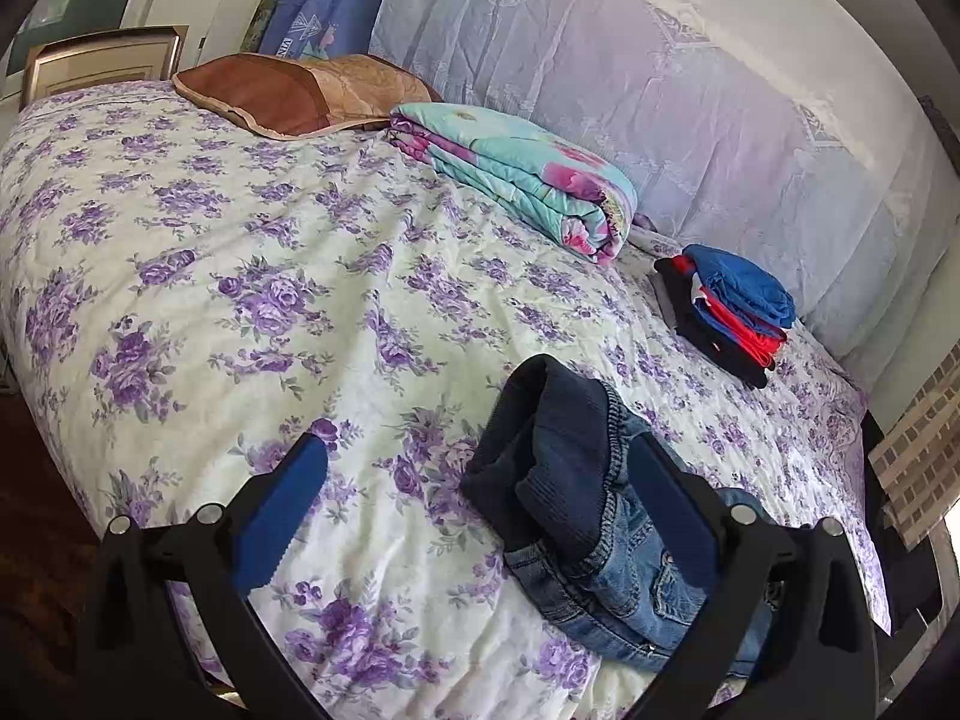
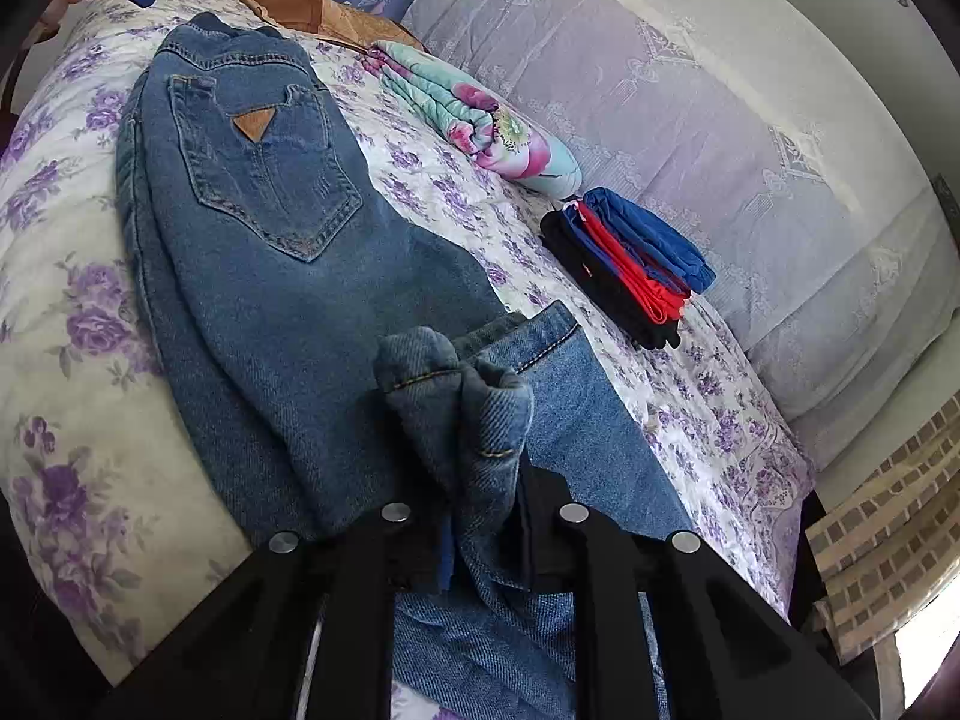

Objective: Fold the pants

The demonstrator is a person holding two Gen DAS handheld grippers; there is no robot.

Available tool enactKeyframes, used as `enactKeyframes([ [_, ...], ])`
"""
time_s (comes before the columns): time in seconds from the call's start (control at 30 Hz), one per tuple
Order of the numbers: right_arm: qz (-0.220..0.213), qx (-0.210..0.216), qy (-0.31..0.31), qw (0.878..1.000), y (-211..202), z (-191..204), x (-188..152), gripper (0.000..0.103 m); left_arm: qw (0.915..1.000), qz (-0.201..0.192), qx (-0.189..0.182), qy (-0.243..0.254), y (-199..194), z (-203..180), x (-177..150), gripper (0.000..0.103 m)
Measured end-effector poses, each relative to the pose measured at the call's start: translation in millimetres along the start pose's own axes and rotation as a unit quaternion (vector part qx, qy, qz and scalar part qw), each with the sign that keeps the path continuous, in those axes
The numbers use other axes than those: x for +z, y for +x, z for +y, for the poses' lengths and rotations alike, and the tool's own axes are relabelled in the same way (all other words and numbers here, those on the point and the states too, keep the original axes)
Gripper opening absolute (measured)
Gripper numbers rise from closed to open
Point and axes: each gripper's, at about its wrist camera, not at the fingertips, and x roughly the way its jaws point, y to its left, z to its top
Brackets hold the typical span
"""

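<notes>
Jeans (image 2: 258, 228) lie spread on the bed (image 2: 54, 312) in the right wrist view, their hem bunched between the right gripper (image 2: 480, 516)'s closed fingers. Only the left wrist view shows the left gripper (image 1: 480, 480) spread wide, empty, beside the waistband.

pillow (image 1: 300, 93), folded quilt (image 1: 516, 174), clothes stack (image 1: 729, 312)

Jeans (image 2: 264, 228) lie spread on the bed (image 2: 72, 312), waistband at the far end, hems bunched at the near edge. Right of them, by the wall, sits a stack of folded clothes (image 2: 630, 264). Behind the stack lies a folded quilt (image 2: 480, 120), and behind that a pillow (image 1: 300, 93) near the headboard (image 1: 102, 60).
</notes>
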Motion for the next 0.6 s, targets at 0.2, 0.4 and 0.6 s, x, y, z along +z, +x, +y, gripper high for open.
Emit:
enactKeyframes([
  [0.2, -0.051, 0.118, 0.081, 0.988, -43.8, -32.2, 8.6, 0.058, 1.0, 0.009, -0.001, -0.002, 7.2, 4.2, -1.6, 0.098],
  [0.4, -0.052, 0.053, 0.242, 0.967, -30.2, -92.0, 14.5, 0.058, 0.9999, 0.015, -0.005, -0.003, 9.0, 4.2, -2.7, 0.098],
  [0.6, 0.06, 0.083, 0.273, 0.957, 48.4, -68.2, -12.4, 0.058, 0.9997, 0.021, -0.007, 0.015, 11.8, -6.8, -7.4, 0.098],
])
